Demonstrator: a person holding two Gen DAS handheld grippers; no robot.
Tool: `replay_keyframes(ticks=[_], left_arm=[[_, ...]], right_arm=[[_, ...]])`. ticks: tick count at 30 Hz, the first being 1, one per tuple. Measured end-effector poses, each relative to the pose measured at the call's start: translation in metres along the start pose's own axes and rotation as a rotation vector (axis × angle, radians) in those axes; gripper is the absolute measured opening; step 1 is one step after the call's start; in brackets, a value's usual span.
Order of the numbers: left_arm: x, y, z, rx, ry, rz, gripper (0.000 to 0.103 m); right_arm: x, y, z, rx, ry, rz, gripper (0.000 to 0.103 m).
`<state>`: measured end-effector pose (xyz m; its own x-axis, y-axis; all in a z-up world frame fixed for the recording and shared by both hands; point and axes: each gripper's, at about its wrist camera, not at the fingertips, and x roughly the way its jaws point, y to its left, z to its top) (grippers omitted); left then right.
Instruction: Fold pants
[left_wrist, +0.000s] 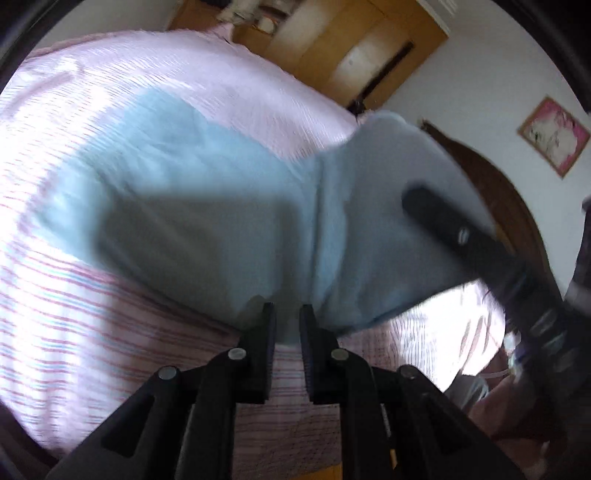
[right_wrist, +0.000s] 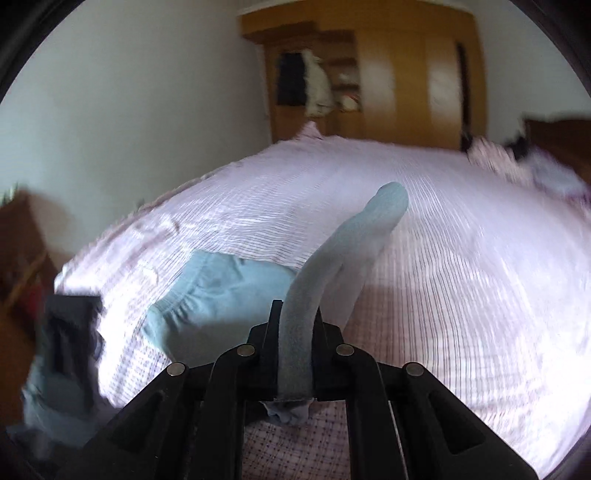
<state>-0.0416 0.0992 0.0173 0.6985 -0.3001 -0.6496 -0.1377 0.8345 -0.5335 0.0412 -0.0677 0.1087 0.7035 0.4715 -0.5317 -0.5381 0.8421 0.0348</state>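
Left wrist view: the pants (left_wrist: 207, 206), light blue, lie spread on the bed (left_wrist: 74, 314), over the pink striped sheet. Our left tongs (left_wrist: 287, 314) sit at the near edge of the cloth with a narrow gap between the fingers. Blue fabric shows in that gap, but the frame is blurred and we cannot tell whether the pads actually pinch it or only sit against the edge. On the right, part of the pants rises off the bed, and the right tongs (left_wrist: 436, 210) come in there as a dark blurred bar over the raised cloth.

Right wrist view: our right tongs (right_wrist: 295, 314) are clenched on a rolled strip of the pants (right_wrist: 332, 266), which runs up and forward between the fingers; a short tail of cloth hangs out behind the pads. The rest of the garment lies bunched on the bed (right_wrist: 461, 295) to the left. The left tongs (right_wrist: 70, 332) show as a dark blur at the far left edge, state unreadable here.

We judge the step in hand is carrying the lifted part over the flat part. To do it well, keep both grips level so the edge stays straight, travel low over the bed, and lay the edges together before letting go. The bunching at the left may need smoothing first.
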Motion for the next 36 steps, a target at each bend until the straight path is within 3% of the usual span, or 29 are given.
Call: replay_keyframes(ticks=[9,15,21,25,29,36], left_arm=[[-0.041,0.057,0.024,-0.089,-0.051,0.023,0.014],[-0.083,0.069,0.031,-0.045,-0.111,0.103,0.025],[-0.118,0.097,0.033,-0.047,-0.158,0.184,0.031],[-0.124,0.123,0.028,-0.096,-0.149,0.189,0.031],[-0.124,0.137,0.022,-0.138,-0.133,0.165,0.031],[-0.12,0.122,0.019,-0.144,-0.13,0.145,0.031]], right_arm=[[-0.002,-0.032,0.002,0.077,0.021,-0.024,0.003],[0.015,0.037,0.02,-0.148,-0.025,-0.016,0.003],[0.047,0.114,0.007,-0.382,-0.017,0.052,0.003],[0.063,0.137,-0.008,-0.435,0.008,0.097,0.003],[0.084,0.142,-0.017,-0.439,0.07,0.063,0.003],[0.09,0.153,-0.024,-0.473,0.069,0.017,0.003]])
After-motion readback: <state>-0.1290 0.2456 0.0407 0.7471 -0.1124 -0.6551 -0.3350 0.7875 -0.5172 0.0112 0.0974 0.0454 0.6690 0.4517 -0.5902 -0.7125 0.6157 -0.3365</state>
